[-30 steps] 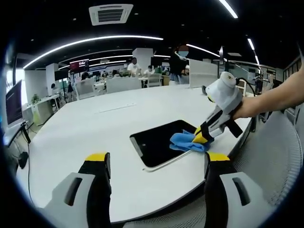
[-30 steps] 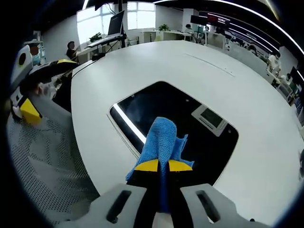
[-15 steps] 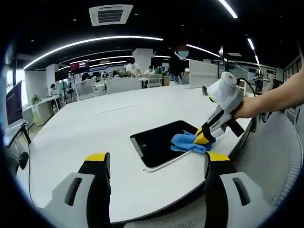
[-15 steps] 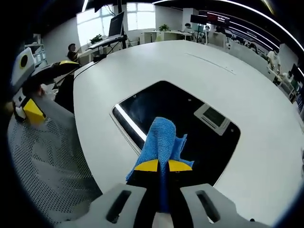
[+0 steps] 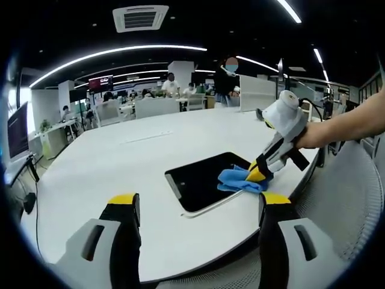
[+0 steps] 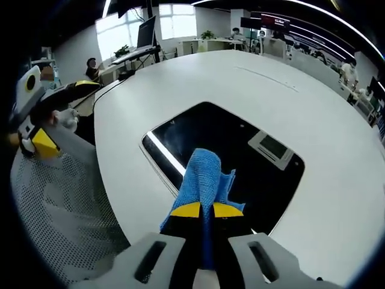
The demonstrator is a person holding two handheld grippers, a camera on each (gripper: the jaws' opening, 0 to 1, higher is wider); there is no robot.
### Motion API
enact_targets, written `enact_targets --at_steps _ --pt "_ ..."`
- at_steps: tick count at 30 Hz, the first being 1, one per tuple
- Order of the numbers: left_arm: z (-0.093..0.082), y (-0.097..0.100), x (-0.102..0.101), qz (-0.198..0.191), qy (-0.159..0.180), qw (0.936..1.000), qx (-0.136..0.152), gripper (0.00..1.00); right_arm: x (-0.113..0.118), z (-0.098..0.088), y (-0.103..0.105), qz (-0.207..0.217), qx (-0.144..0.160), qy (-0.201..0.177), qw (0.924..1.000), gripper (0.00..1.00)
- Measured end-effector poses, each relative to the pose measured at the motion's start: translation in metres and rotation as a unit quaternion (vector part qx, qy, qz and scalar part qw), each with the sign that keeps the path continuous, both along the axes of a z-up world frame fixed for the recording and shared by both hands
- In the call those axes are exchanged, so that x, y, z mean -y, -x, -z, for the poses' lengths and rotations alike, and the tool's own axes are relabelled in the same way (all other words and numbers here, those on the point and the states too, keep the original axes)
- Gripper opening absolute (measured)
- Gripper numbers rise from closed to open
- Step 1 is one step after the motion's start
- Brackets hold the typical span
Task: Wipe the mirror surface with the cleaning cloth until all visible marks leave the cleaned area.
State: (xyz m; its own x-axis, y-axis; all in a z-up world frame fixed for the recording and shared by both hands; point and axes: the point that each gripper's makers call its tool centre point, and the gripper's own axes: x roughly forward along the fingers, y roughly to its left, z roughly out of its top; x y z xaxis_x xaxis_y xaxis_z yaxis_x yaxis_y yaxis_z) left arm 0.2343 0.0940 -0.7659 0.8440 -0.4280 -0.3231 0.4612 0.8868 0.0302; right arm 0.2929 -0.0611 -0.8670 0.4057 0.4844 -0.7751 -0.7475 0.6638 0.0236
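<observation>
Mirror: dark rectangular mirror [image 6: 222, 150] lying flat on the white table [image 6: 313, 108]; in the left gripper view the mirror [image 5: 201, 180] sits near the table's [image 5: 108, 162] near right edge, its dark face reflecting ceiling lights.
Cloth: blue cleaning cloth [image 6: 203, 177] bunched on the mirror's near edge; in the left gripper view the cloth [image 5: 237, 179] rests on the mirror's right part.
Right gripper: right gripper [image 6: 201, 210] has its yellow-tipped jaws closed tight on the cloth; in the left gripper view the right gripper [image 5: 257, 173] comes in from the right, angled down onto the cloth, held by a person's hand [image 5: 310, 137].
Left gripper: left gripper [image 5: 195, 208] held off the near side of the table, jaws wide apart, gripping nothing; in the right gripper view the left gripper [image 6: 42, 129] appears at far left.
Near edge: grey mesh chair [image 6: 60, 205] beside the table.
</observation>
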Motion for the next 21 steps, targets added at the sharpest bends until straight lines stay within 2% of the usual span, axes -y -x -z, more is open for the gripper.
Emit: enact_targets --at_steps 21 --pt "0.000 -0.001 -0.001 0.000 0.000 1.0000 0.000 0.78 0.033 0.001 -0.001 0.030 -0.005 0.004 0.9995 0.00"
